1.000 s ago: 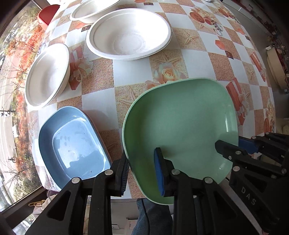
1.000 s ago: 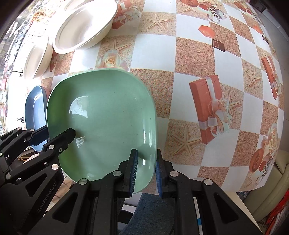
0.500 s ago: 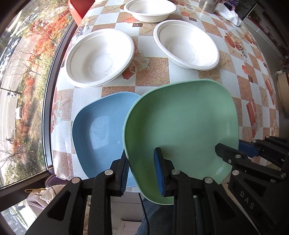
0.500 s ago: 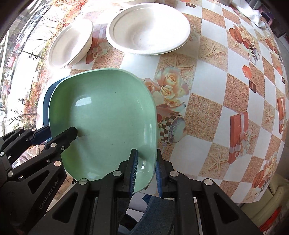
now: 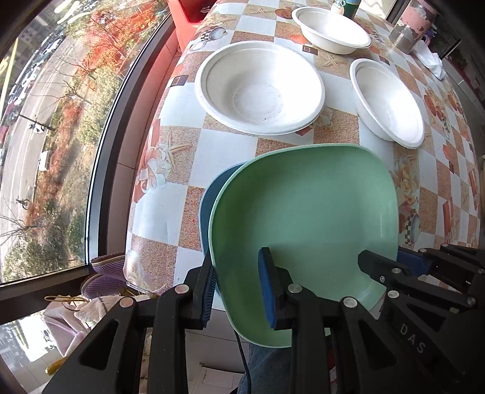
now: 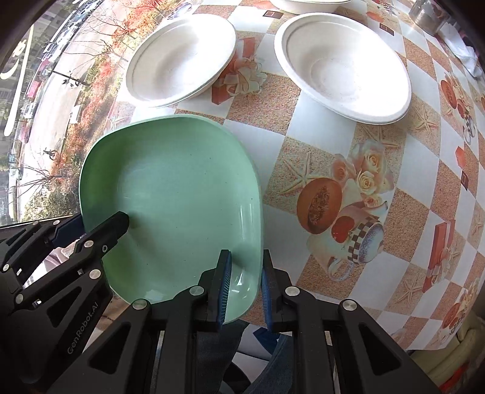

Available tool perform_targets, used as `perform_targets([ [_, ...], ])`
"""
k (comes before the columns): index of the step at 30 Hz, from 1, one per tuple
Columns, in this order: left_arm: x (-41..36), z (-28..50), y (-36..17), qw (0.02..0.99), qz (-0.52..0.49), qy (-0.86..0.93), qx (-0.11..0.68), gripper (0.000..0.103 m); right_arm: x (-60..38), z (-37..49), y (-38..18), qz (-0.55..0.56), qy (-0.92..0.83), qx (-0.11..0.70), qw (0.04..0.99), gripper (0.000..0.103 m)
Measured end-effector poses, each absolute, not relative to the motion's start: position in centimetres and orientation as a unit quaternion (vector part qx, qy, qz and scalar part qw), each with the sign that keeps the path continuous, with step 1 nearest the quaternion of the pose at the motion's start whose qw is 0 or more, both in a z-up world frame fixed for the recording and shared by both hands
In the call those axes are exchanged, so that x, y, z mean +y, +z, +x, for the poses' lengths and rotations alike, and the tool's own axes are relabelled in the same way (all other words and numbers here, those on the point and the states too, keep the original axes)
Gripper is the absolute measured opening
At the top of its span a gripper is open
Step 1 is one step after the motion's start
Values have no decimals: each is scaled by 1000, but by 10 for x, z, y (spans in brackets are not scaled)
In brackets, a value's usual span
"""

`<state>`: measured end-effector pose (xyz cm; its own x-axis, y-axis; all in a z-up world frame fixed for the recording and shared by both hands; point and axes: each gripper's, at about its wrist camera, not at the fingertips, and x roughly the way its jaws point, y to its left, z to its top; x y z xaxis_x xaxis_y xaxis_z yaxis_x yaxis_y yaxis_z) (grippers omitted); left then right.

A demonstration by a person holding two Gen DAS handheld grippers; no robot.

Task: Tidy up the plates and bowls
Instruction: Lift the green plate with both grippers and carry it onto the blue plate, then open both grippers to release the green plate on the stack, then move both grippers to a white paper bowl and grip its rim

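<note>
Three white bowls (image 5: pixel 259 88) (image 5: pixel 389 103) (image 5: pixel 332 25) sit on the desk (image 5: pixel 169 200). There are two coloured plates: one green plate (image 5: pixel 303 218) and one blue plate (image 5: pixel 209 197) showing at its edge. One glass jar (image 5: pixel 407 30) stands at the far end, beside one crumpled white cloth (image 5: pixel 432 59).

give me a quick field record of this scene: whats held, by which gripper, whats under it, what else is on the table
held item: green square plastic plate
left gripper: shut on the plate's near-left rim
right gripper: shut on the plate's near-right rim
beneath the plate: blue square plate, mostly hidden, only its left edge showing
whether the plates touch: cannot tell
bowls: three white round paper bowls, all apart, none stacked
surface: table with checked floral cloth
other items: glass jar at the far end
</note>
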<state>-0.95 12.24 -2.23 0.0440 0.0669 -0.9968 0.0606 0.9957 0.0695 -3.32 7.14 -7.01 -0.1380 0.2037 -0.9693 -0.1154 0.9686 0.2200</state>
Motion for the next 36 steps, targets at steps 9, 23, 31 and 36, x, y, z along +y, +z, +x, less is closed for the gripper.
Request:
perform_targets([
  [9,132,-2,-34,716,50,17,696,58,73,-15,-105,47,128,749,648,21],
  [23,138,0,-38,711,62,55,698,79,47,-15,-116,58,102,761,637,65],
  [31,140,0,-32,714,56,61,695,79,62,-20,-127,83,117,775,616,66],
  [36,122,6,-20,727,69,37,683,79,46,-23,-119,79,99,768,628,66],
])
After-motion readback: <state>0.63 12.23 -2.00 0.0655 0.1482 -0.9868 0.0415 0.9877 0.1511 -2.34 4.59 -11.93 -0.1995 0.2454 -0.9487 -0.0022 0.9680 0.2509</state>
